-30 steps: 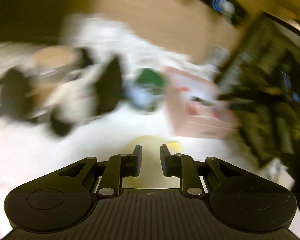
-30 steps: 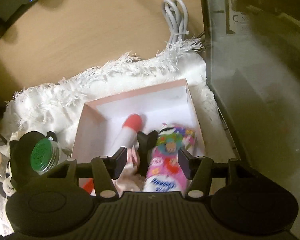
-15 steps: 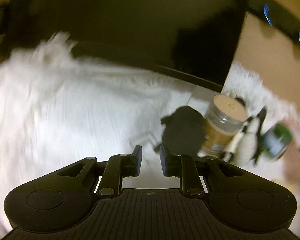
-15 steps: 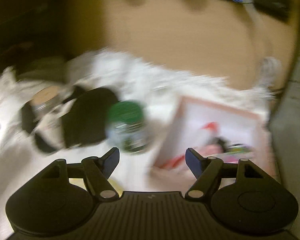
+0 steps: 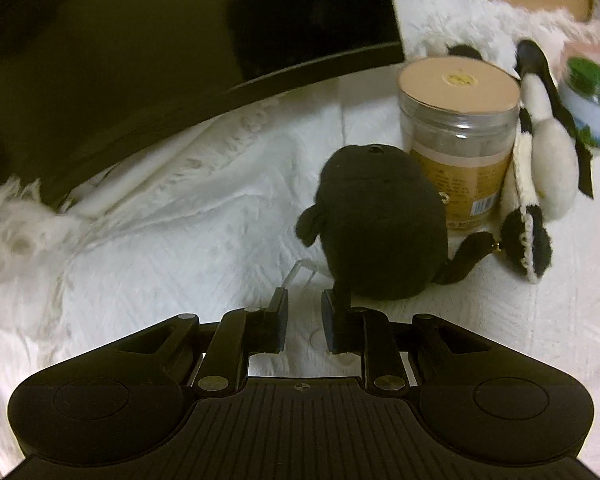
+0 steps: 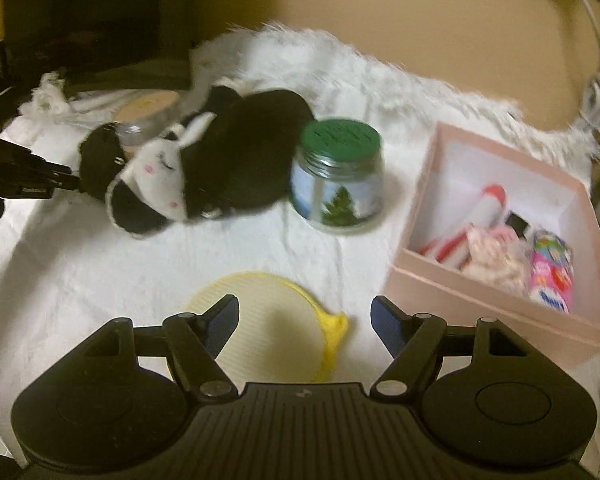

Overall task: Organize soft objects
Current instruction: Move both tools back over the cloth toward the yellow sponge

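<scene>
A small black plush stands on the white cloth just ahead and right of my left gripper, whose jaws stand narrowly apart with nothing between them. A black-and-white bunny plush lies behind it, also in the left wrist view. My right gripper is open and empty above a yellow round pad. A pink box at the right holds a red-and-white soft toy, a pink plush and a tissue pack. My left gripper also shows in the right wrist view.
A tan-lidded jar stands between the plushes. A green-lidded glass jar stands beside the bunny. A dark monitor borders the white cloth at the left. A white cable lies on the wooden desk.
My right gripper has pulled back out of the pink box, empty and open wide. My left gripper swung left and stopped near the small black plush.
</scene>
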Motion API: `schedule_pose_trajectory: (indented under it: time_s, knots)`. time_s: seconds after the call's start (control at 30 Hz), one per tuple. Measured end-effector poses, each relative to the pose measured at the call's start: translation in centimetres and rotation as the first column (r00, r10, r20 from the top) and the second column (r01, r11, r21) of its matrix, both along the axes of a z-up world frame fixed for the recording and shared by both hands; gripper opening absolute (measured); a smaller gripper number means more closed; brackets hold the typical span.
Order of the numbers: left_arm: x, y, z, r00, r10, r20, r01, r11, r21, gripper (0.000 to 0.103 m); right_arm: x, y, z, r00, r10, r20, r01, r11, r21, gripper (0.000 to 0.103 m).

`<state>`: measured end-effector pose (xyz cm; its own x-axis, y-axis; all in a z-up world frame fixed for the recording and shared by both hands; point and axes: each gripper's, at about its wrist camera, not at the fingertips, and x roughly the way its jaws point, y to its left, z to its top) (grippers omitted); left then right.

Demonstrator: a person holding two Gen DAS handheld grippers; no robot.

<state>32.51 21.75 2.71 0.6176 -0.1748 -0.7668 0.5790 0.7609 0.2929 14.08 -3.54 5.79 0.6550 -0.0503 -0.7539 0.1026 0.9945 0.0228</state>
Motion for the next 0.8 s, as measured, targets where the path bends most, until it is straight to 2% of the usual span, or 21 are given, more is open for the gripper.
schedule_pose_trajectory:
  time_s: [0.17, 0.37, 0.4, 0.43, 0.57, 0.67, 0.8]
  knots:
    - [-0.3, -1.5, -1.2, 0.999, -0.038, 0.022, 0.037, 0.998, 0.052, 0.017, -1.1, -1.2, -1.1, 0.998, -0.051, -0.031, 0.052, 0.998, 0.031, 0.073]
    - [-0.7, -1.8, -1.6, 0.999, 0.004, 0.052, -0.007, 0.999, 0.041, 0.015, -2.0, -1.7, -2.8, 0.993, -0.093, -0.069, 0.099, 0.992, 0.083, 0.074]
    - [-0.7, -1.6, -1.5, 0.999, 0.014, 0.05, -0.015, 1.0, 0.025, 0.015, -2.1, -1.8, -3.1, 0.992, -0.104, -0.074, 0.111, 0.989, 0.1, 0.074]
    - [-0.6, -1.3, -1.5, 0.999, 0.024, 0.038, -0.024, 1.0, 0.001, 0.009, -2.3, -1.9, -3.2, 0.991, -0.114, -0.073, 0.122, 0.986, 0.115, 0.075]
    - [-0.3, 1.3, -1.7, 0.991, 0.117, -0.063, -0.126, 0.981, -0.151, 0.009, -2.7, -2.7, -3.8, 0.984, -0.16, -0.085, 0.173, 0.968, 0.182, 0.082]
    - [-1.3, 2.9, -1.4, 0.986, 0.152, -0.064, -0.162, 0.965, -0.204, 0.008, -3.1, -3.2, -4.1, 0.98, -0.181, -0.078, 0.194, 0.954, 0.228, 0.084]
    - [-3.4, 4.3, -0.3, 0.985, 0.169, -0.046, -0.175, 0.949, -0.262, 0.008, -2.8, -3.2, -4.1, 0.98, -0.179, -0.083, 0.194, 0.953, 0.233, 0.087]
